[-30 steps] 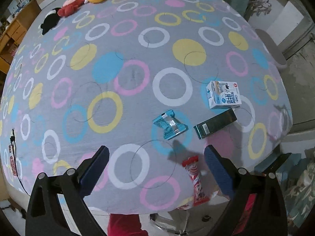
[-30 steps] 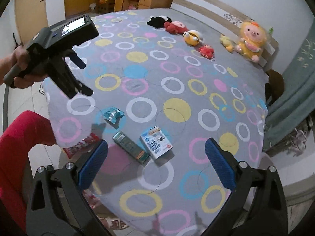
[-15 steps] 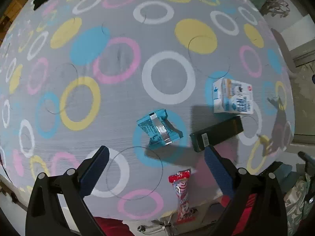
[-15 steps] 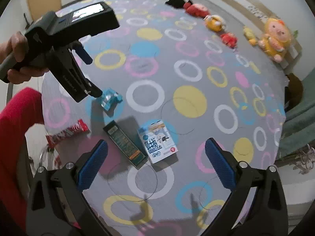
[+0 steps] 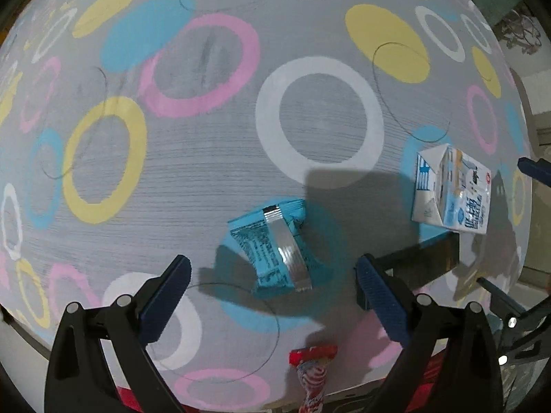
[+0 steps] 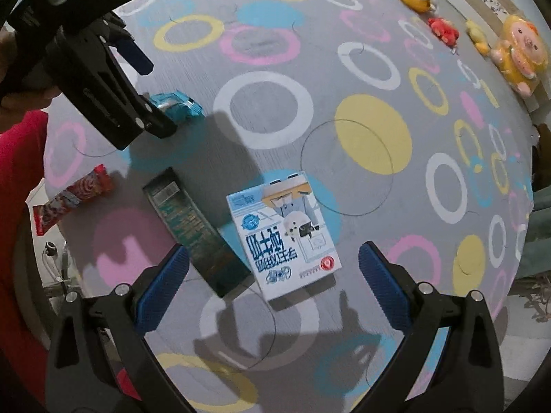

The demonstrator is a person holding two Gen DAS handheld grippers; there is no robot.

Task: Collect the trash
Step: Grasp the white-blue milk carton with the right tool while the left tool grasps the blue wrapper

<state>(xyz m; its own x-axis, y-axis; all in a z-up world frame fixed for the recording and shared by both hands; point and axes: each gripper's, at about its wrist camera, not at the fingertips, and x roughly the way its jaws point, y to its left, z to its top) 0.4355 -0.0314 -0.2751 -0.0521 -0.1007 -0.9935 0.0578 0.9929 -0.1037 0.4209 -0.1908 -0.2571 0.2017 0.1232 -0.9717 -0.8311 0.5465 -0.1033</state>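
Note:
A crumpled blue wrapper (image 5: 279,247) lies on the grey bedspread; my left gripper (image 5: 273,282) is open just above it, fingers either side. It also shows in the right wrist view (image 6: 177,105), partly behind the left gripper's body. A white milk carton (image 6: 286,234) lies flat just ahead of my open right gripper (image 6: 273,275), and shows at the right of the left wrist view (image 5: 451,192). A dark green box (image 6: 194,230) lies left of the carton, partly behind the left finger. A red candy wrapper (image 6: 70,196) lies at the bed's edge.
The bedspread (image 6: 372,137) has coloured rings and dots. Several plush toys (image 6: 516,55) sit along the far edge. The bed's edge runs close behind the red wrapper (image 5: 313,371), with floor beyond. A person's red sleeve (image 6: 17,206) is at the left.
Both grippers have moved down and closer to the bed. The left now straddles the blue wrapper; the right has closed in on the milk carton. Both stay open.

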